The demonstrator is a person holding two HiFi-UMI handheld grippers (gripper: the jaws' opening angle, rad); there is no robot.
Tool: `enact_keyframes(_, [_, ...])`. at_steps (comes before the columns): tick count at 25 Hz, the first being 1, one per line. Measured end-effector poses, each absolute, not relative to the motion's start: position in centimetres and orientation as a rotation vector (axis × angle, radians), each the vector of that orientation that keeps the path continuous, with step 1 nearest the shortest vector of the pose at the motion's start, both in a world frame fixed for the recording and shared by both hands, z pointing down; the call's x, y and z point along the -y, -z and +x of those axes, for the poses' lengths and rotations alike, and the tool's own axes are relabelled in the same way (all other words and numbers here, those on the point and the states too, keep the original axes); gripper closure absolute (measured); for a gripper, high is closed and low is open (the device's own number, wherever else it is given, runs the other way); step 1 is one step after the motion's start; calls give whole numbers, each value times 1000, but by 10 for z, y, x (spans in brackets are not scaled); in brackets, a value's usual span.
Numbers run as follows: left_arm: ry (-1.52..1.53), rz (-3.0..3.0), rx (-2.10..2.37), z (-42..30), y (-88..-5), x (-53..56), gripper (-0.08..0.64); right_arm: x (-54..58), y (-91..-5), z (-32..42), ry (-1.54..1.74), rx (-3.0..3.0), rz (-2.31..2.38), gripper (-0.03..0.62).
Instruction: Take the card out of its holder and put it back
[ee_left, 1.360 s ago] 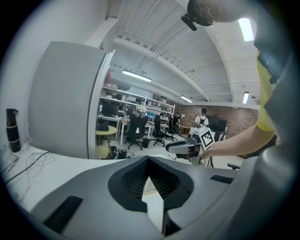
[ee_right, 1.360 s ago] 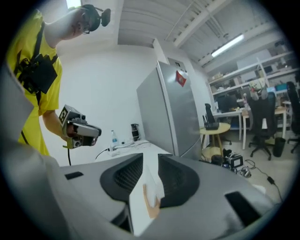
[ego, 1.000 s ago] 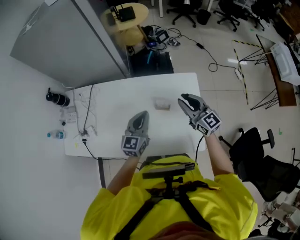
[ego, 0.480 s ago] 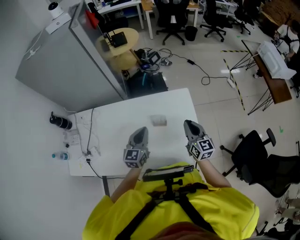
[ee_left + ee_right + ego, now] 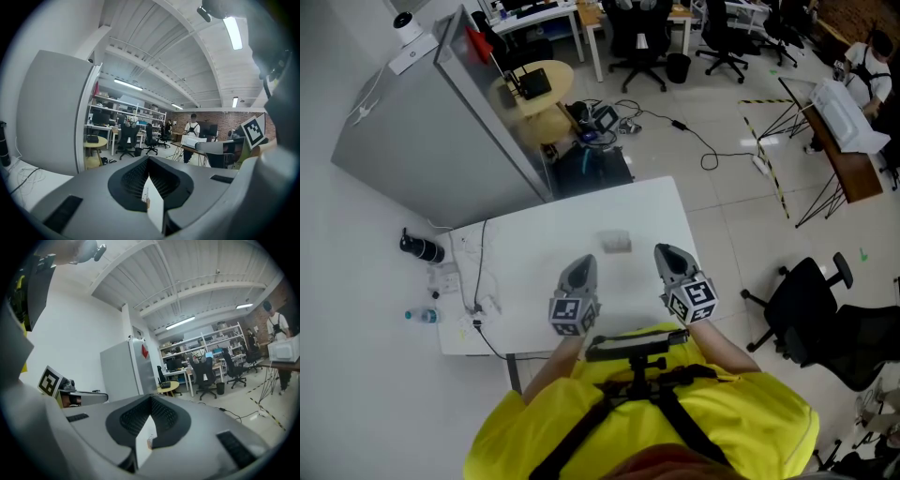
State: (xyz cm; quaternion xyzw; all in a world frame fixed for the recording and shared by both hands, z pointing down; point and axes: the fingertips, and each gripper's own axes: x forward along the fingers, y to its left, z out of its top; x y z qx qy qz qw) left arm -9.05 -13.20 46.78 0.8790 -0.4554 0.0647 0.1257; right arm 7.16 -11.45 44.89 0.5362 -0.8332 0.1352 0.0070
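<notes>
Pulling back from the card holder, the right gripper has snapped its fingers clenched on nothing and now sits level with the left gripper, likewise clenched and empty, at the near edge of the tabletop. The holder lies untouched just ahead, so no grasp seems under way

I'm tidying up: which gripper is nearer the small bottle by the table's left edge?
Left. The left gripper hovers over the table, right of the bottle; the right gripper is farther right.
</notes>
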Motion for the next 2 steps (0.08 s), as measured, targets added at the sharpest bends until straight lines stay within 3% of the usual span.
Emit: enact_keyframes(2, [-182,2560,1327,-90,-468,132,561,113,-453,74,-433,2595,1683,587])
